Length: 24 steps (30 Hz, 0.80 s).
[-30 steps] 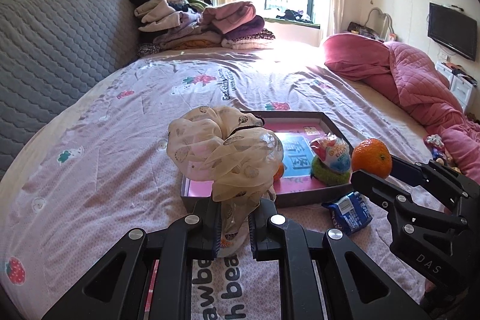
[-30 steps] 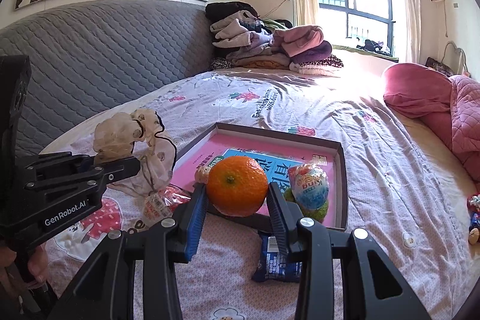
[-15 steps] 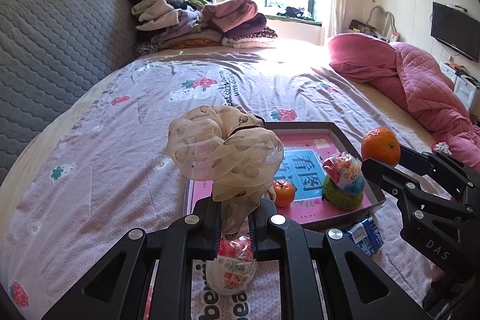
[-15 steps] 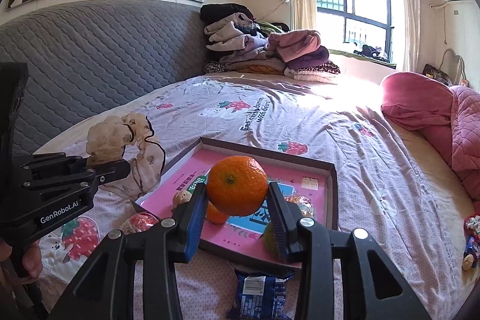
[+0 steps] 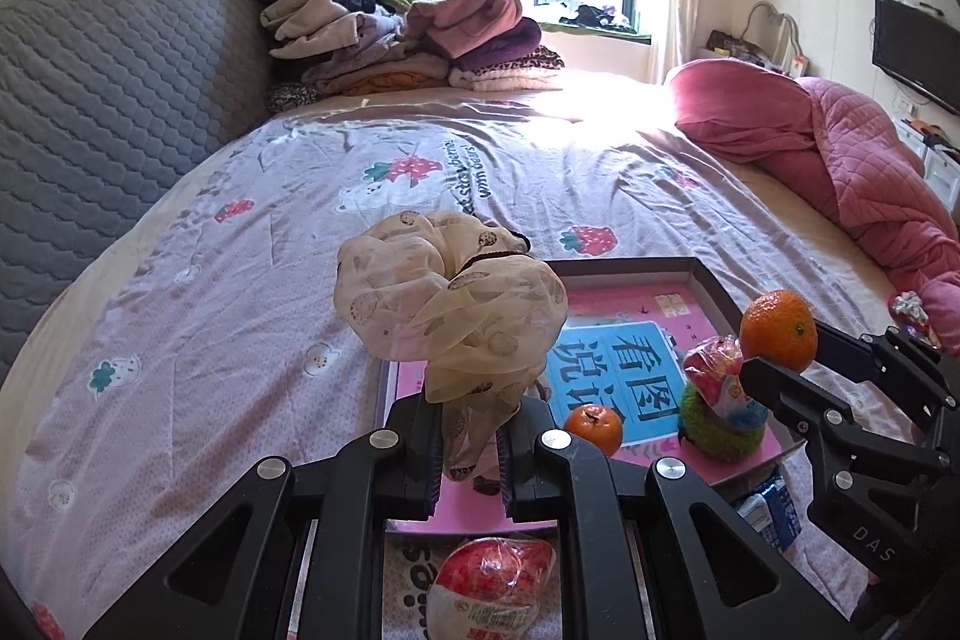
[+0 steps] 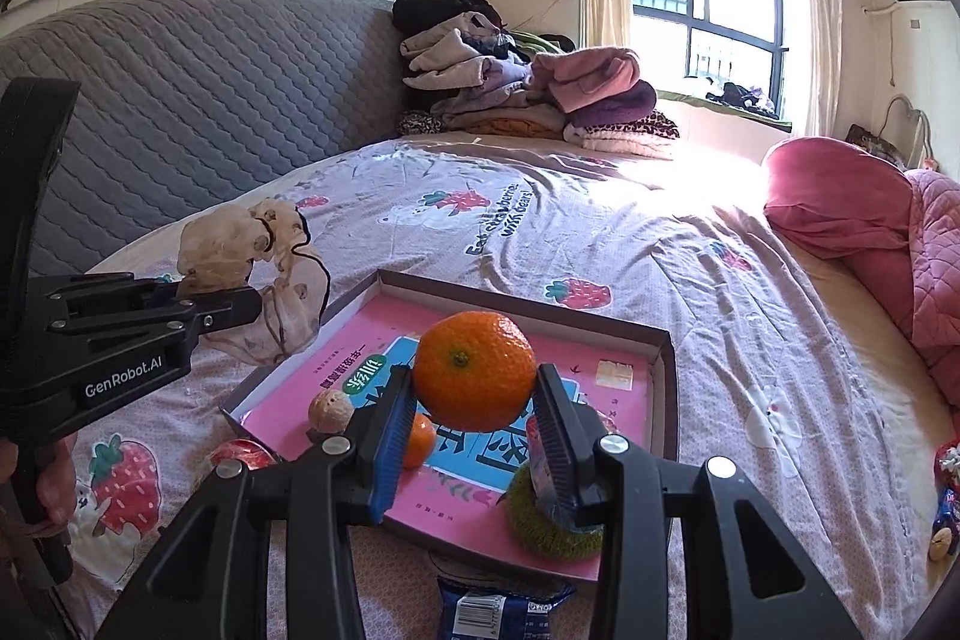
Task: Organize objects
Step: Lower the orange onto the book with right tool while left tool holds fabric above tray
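Note:
My left gripper (image 5: 469, 451) is shut on a cream dotted scrunchie (image 5: 450, 304), held up above the near left corner of a shallow tray (image 5: 714, 283) with a pink and blue printed bottom. In the right wrist view the scrunchie (image 6: 240, 250) hangs from the left gripper (image 6: 240, 307) at the left. My right gripper (image 6: 474, 418) is shut on a large orange (image 6: 474, 370), over the tray (image 6: 669, 376). That orange (image 5: 778, 322) shows at the right of the left wrist view. Inside the tray lie a small orange (image 5: 593, 427), a walnut (image 6: 330, 409) and a wrapped sweet on a green ring (image 5: 723, 424).
A red wrapped snack (image 5: 492, 583) lies on the bedsheet under my left gripper, and a blue packet (image 6: 501, 610) in front of the tray. Folded clothes (image 6: 528, 100) pile up by the grey headboard (image 6: 180, 112). A pink quilt (image 5: 852, 172) lies at the right. A hand (image 6: 51, 484) holds the left gripper.
Both grippers have moved forward over the bed with their loads, so the tray now lies closer beneath them. The red snack has come into view under the left gripper.

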Tool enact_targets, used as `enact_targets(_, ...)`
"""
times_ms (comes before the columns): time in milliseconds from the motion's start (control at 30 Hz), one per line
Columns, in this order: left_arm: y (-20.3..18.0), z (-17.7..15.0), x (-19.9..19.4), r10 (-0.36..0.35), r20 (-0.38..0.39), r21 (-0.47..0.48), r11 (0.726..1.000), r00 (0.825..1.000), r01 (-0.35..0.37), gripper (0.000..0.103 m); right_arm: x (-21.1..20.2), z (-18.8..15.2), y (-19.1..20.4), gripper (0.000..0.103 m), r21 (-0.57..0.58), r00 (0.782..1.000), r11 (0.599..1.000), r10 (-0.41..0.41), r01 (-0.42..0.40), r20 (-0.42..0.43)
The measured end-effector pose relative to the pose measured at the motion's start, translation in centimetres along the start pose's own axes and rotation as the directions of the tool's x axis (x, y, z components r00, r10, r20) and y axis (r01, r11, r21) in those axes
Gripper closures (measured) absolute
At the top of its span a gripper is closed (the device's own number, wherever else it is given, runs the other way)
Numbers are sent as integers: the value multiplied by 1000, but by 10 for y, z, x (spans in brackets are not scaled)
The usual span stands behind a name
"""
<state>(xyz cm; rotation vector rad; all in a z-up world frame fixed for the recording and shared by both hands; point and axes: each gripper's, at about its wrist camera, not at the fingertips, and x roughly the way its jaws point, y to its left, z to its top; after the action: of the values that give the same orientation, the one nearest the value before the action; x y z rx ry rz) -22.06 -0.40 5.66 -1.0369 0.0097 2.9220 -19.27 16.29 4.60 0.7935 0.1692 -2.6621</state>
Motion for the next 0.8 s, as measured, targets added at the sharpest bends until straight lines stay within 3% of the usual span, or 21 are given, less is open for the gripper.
enact_targets(333, 12, 6, 31, -37, -33, -55, 998, 999, 35, 89, 20, -6, 3, 62, -13, 999, 1000, 6, -6, -35)
enact_targets(800, 24, 3, 86, -72, -152, -98, 994, 986, 58, 89, 44, -18, 6, 62, -27, 995, 1000, 11, -13, -100)
